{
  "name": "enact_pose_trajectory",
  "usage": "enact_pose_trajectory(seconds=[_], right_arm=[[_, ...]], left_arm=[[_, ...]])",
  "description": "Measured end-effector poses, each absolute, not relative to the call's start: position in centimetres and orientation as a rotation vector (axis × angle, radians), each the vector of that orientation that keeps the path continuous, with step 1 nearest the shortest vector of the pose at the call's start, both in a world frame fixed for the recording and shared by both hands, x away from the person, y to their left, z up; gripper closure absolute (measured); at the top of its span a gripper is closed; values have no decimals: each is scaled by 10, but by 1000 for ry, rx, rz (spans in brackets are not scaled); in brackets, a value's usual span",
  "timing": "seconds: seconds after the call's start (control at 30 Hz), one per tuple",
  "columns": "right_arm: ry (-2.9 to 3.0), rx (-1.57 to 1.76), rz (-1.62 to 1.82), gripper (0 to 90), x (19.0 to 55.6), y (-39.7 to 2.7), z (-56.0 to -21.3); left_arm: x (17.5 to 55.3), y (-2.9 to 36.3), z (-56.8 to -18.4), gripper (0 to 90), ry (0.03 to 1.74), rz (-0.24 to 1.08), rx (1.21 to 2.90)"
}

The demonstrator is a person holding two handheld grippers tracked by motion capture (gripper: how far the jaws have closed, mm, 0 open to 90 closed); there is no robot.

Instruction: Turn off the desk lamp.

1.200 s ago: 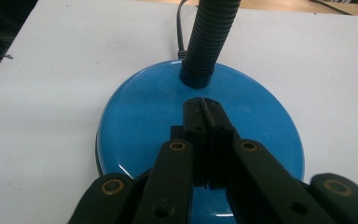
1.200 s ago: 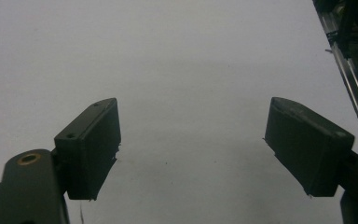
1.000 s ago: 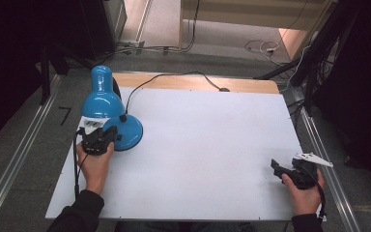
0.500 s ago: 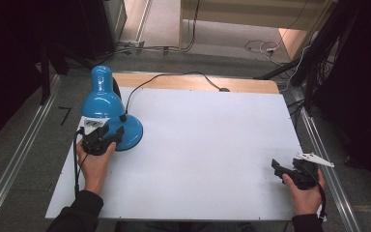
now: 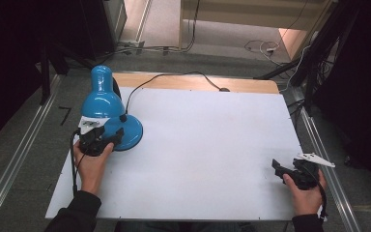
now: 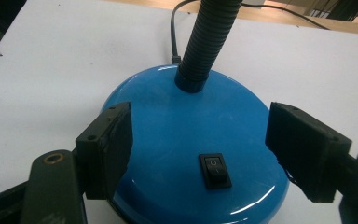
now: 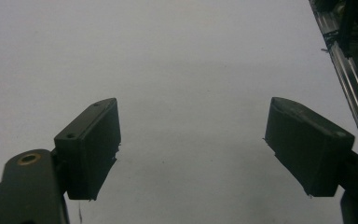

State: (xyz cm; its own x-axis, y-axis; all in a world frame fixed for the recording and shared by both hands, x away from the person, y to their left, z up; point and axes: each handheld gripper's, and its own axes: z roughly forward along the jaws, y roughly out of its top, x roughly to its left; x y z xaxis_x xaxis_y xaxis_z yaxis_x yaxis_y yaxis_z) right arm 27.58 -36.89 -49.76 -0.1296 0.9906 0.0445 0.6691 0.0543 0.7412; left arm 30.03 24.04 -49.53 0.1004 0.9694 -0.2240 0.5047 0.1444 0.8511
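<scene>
Blue and shiny, the metal desk lamp stood near the 9 o'clock edge of the white desk, seen from the high view. Its round base lay flat on the desk, and its black bendy neck rose from the back of the base. The shade leaned away toward 12 o'clock. A thin black cord ran off from the lamp toward the far edge of the desk.

The left gripper sat at the lamp's near side, at about 6 o'clock from the base. Its jaws had just been opening, and now they stood wide apart, one on each side of the base. In the left gripper view the pads did not press on the lamp. Between them, on top of the base, sat a small black rocker switch. It lay straight ahead of the gripper, at 12 o'clock, and very close. Its long side ran toward the neck, the same way the gripper pointed.

The right gripper rested far off, near the 4 o'clock corner of the desk. Its jaws were spread wide too, with just bare white desk between them.

The left hand was much nearer to the lamp than the right hand. So I think the left one would do the next bit, most likely something with the switch or the base.
</scene>
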Motion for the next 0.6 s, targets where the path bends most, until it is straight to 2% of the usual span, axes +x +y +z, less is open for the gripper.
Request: enact_pose_trajectory(seconds=[0.6], right_arm=[[1849, 1656, 866, 167, 275, -369, -497]], left_arm=[[290, 246, -492, 200, 1530, 626, 1506]])
